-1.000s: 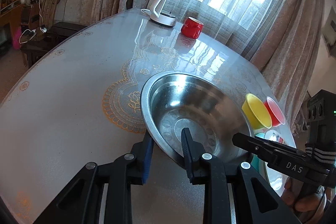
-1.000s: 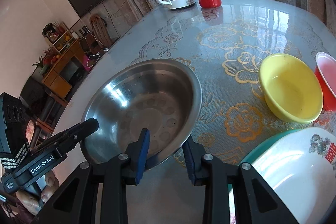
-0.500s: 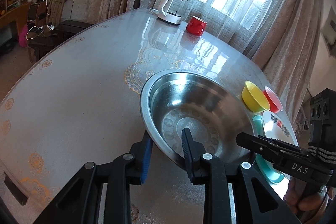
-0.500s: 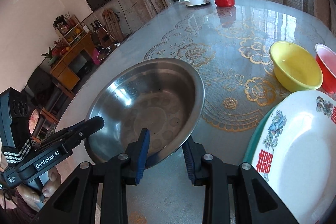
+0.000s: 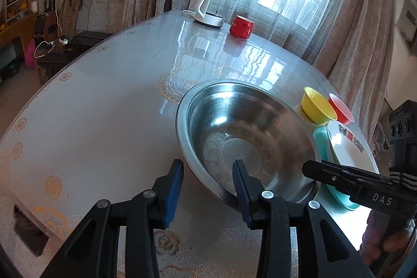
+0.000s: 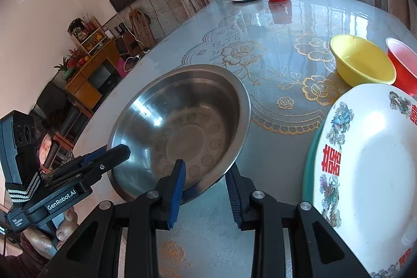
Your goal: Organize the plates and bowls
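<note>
A large steel bowl (image 5: 245, 137) (image 6: 182, 127) is held above the table by both grippers on its near rim. My left gripper (image 5: 207, 180) has its jaws astride the rim, one inside, one outside. My right gripper (image 6: 206, 181) grips the rim the same way. A white patterned plate (image 6: 365, 168) lies on a teal plate (image 5: 322, 145) at the right. A yellow bowl (image 6: 362, 61) and a red bowl (image 6: 401, 64) stand behind them.
A white kettle (image 5: 208, 8) and a red mug (image 5: 241, 26) stand at the far edge of the round lace-patterned table (image 5: 104, 106). Curtains and a window lie behind. Furniture stands at the left beyond the table edge.
Both grippers have carried the steel bowl up and back toward the table's near edge. The plates and small bowls now lie farther off to the right.
</note>
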Demonstrator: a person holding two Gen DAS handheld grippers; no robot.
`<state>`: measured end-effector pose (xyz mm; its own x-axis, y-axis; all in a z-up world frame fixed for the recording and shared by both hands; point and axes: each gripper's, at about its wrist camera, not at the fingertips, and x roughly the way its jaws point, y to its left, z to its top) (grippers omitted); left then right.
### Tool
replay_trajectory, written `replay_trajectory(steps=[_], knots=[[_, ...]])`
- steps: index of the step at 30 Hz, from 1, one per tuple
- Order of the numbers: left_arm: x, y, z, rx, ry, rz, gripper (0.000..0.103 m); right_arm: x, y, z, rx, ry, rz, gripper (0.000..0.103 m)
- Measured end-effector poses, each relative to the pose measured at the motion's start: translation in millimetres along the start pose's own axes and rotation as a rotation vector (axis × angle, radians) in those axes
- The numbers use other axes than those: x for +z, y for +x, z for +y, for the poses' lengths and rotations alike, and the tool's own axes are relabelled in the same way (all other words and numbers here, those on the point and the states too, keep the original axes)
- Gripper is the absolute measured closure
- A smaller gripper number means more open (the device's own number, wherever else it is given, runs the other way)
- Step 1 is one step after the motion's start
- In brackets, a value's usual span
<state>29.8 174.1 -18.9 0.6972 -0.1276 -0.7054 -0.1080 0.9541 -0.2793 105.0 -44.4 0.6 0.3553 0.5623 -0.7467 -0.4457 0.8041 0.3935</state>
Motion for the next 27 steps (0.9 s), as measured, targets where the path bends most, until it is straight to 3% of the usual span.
replay_trajectory(steps=[8, 12, 19, 22, 27], knots=[[6, -19, 4, 0.037, 0.010, -0.058, 0.058, -2, -20, -19, 0.033, 0.058, -0.048, 0.069], [14, -23, -7, 0.046, 0.037, -0.082, 0.050, 1, -34, -31, 0.034, 0.090, -0.094, 0.069], [24, -8, -30, 0.042, 0.072, -0.041, 0.049, 7, -58, -72, 0.010, 0.216, -0.139, 0.069], [28, -1, -42, -0.001, 0.085, -0.010, 0.049, 11, -70, -89, -0.009, 0.254, -0.163, 0.069], [38, 2, -69, -0.029, 0.128, -0.058, 0.048, 19, -85, -119, -0.024, 0.337, -0.202, 0.069]])
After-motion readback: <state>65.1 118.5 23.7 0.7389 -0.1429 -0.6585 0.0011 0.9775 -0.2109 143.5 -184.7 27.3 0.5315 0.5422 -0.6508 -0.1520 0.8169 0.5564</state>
